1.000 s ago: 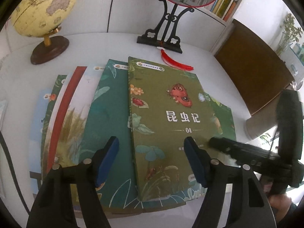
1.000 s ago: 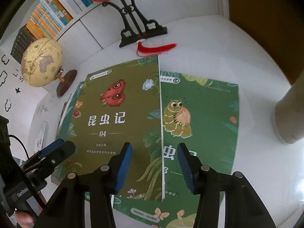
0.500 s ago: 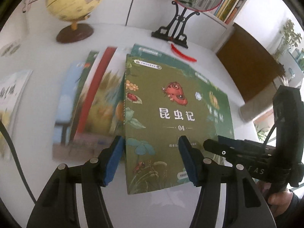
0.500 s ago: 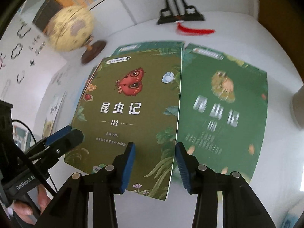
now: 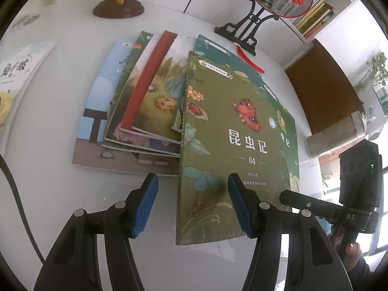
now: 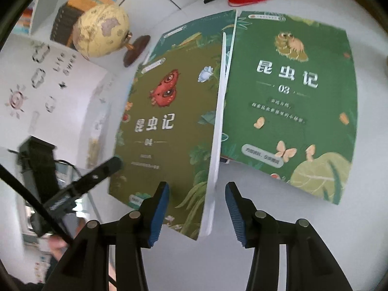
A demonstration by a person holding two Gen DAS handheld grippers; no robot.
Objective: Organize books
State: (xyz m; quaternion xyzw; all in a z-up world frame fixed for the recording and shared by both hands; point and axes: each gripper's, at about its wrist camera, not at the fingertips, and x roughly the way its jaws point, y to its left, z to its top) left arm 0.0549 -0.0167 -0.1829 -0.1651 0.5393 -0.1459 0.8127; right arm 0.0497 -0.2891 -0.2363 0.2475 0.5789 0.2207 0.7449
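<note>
My left tool (image 5: pixel 192 205) hangs with jaws apart, straddling the spine edge of the olive book (image 5: pixel 232 150), pads clear of it. Fanned books (image 5: pixel 135 111) lie at ten o'clock; the right tool (image 5: pixel 303 203) enters at three.

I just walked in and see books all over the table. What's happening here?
A person with a two-finger gripper in each hand is sorting picture books. The olive book numbered 04 is tilted up off the pile, with the left gripper straddling its spine edge and the right gripper straddling its page edge. The green book 03 lies flat beside it. More books are fanned out on the table.
</note>
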